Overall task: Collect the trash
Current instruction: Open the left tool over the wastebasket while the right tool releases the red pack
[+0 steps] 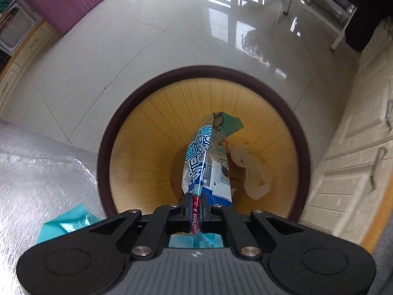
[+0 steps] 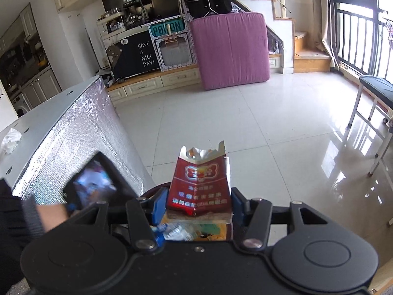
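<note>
A: Over the bin, what does the left gripper [image 1: 195,206] carry?

B: Its jaws are pinched on a blue-and-white snack wrapper [image 1: 202,162], which hangs inside the round wooden trash bin [image 1: 303,147]. A crumpled pale scrap [image 1: 253,169] lies in the bin at three o'clock of the wrapper. A teal scrap [image 1: 65,223] sits at eight o'clock, outside the rim, on the foil-covered counter [image 1: 41,172].

A: And the right gripper [image 2: 195,202]?

B: Its blue pads [image 2: 158,204] clamp a torn red cigarette pack [image 2: 200,186], upright above the tiled floor [image 2: 258,123]. White crumpled paper [image 2: 11,140] rests on the counter at nine o'clock.
</note>
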